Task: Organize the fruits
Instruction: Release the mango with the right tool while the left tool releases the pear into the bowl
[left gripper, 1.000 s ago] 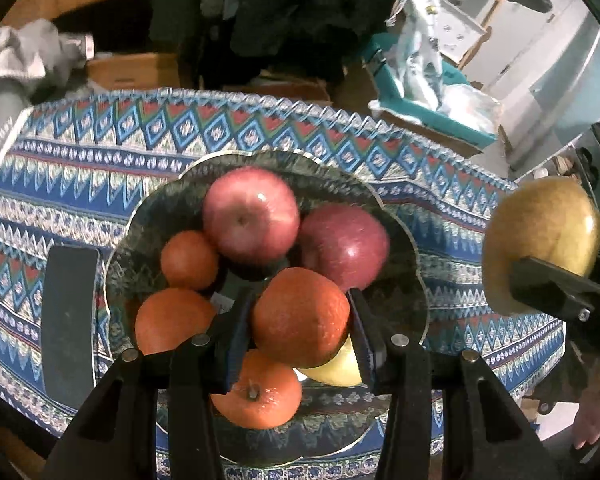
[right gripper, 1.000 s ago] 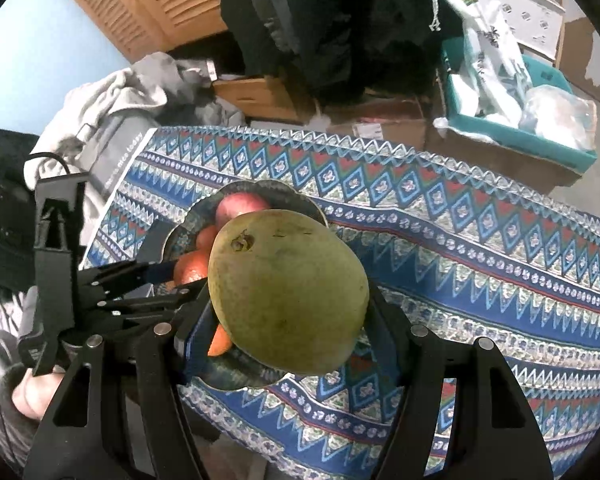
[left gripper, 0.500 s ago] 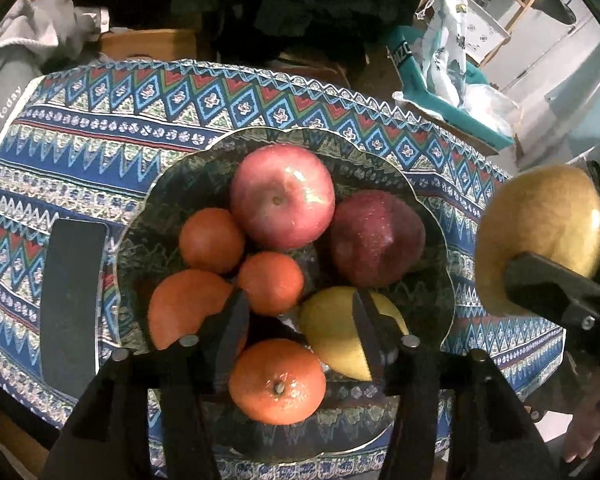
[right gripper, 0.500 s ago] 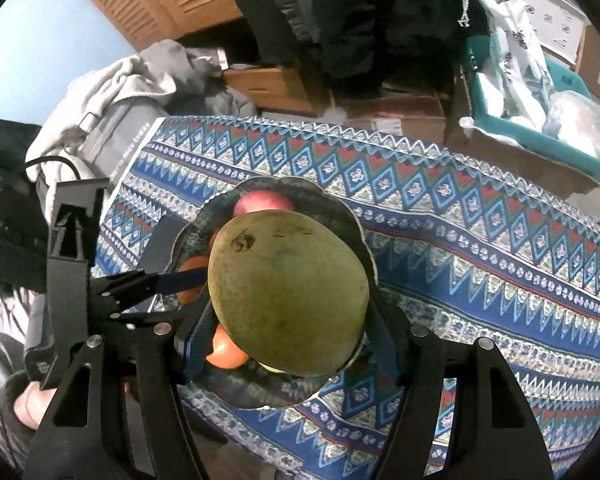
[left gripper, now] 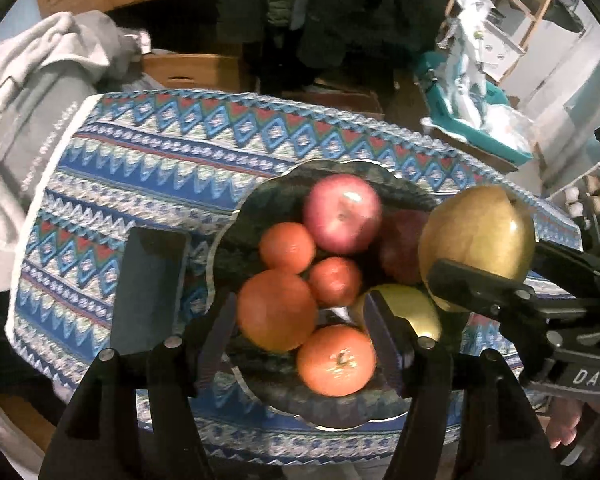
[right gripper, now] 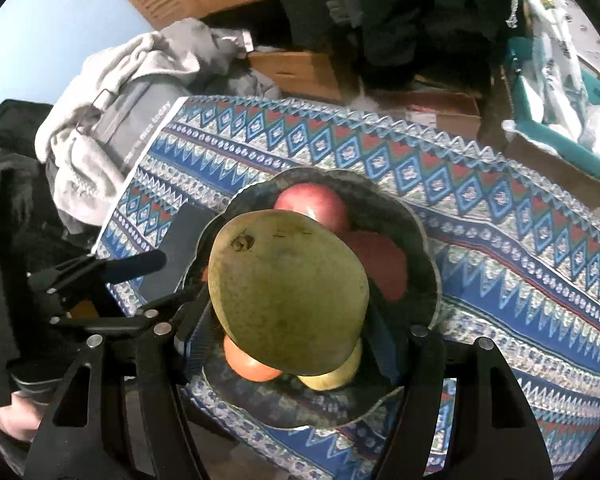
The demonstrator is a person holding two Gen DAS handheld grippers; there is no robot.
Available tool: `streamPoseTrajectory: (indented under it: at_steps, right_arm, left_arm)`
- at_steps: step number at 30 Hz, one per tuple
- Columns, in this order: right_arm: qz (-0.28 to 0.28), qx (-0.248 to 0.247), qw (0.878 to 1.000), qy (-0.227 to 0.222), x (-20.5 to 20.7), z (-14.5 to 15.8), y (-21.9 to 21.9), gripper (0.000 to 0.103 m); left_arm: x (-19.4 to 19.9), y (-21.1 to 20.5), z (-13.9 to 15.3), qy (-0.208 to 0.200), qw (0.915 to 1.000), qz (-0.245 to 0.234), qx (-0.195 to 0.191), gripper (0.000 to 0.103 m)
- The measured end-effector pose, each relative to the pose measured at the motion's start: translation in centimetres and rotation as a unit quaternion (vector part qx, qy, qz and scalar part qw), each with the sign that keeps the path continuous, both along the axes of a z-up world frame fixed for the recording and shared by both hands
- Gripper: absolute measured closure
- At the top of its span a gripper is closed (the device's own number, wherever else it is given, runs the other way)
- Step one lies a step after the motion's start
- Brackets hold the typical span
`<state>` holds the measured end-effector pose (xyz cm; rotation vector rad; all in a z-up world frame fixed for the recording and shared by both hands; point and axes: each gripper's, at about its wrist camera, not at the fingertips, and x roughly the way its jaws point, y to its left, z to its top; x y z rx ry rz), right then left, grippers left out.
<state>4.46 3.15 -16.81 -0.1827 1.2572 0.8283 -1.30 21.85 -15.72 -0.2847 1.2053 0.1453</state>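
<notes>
A dark patterned fruit bowl [left gripper: 236, 232] stands on the patterned cloth. It holds a pink apple [left gripper: 342, 213], a dark red apple [left gripper: 398, 254], several oranges [left gripper: 276, 310] and a yellow fruit [left gripper: 414, 312]. My left gripper [left gripper: 300, 336] is open and empty above the bowl's near side. My right gripper [right gripper: 284, 336] is shut on a large green-yellow pear [right gripper: 286, 296] and holds it over the bowl [right gripper: 428, 248]. The pear also shows in the left wrist view [left gripper: 476, 238] at the bowl's right edge. The left gripper shows at the left of the right wrist view [right gripper: 140, 280].
A dark flat phone-like slab [left gripper: 148, 284] lies on the cloth left of the bowl. Grey clothing [left gripper: 32, 120] is piled past the table's left end. Cardboard boxes [left gripper: 192, 70] and a teal bin [left gripper: 480, 124] stand beyond the far edge.
My left gripper let go of an orange into the bowl and pulled back and up, open. My right gripper carried the pear in over the bowl.
</notes>
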Motion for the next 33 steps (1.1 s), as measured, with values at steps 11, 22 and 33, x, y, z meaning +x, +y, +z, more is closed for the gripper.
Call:
streamPoseTrajectory:
  at_steps: [11,22,33]
  right_arm:
    - [0.001,-0.005,0.999,0.037,0.0,-2.7,1.5,0.035]
    - [0.004,-0.006,0.999,0.052,-0.1,-3.6,2.7,0.033]
    - [-0.006,0.003,0.999,0.046,0.4,-2.5,2.0,0.033]
  left_arm:
    - [-1.5,2.2,-1.0,0.013,0.9992,0.037,-0.008,0.036]
    - [-1.9,3.0,-0.6,0.006,0.9984,0.049,-0.028,0.035]
    - [-1.9,2.7,-0.3,0.002,0.9987,0.045,-0.024,0.035]
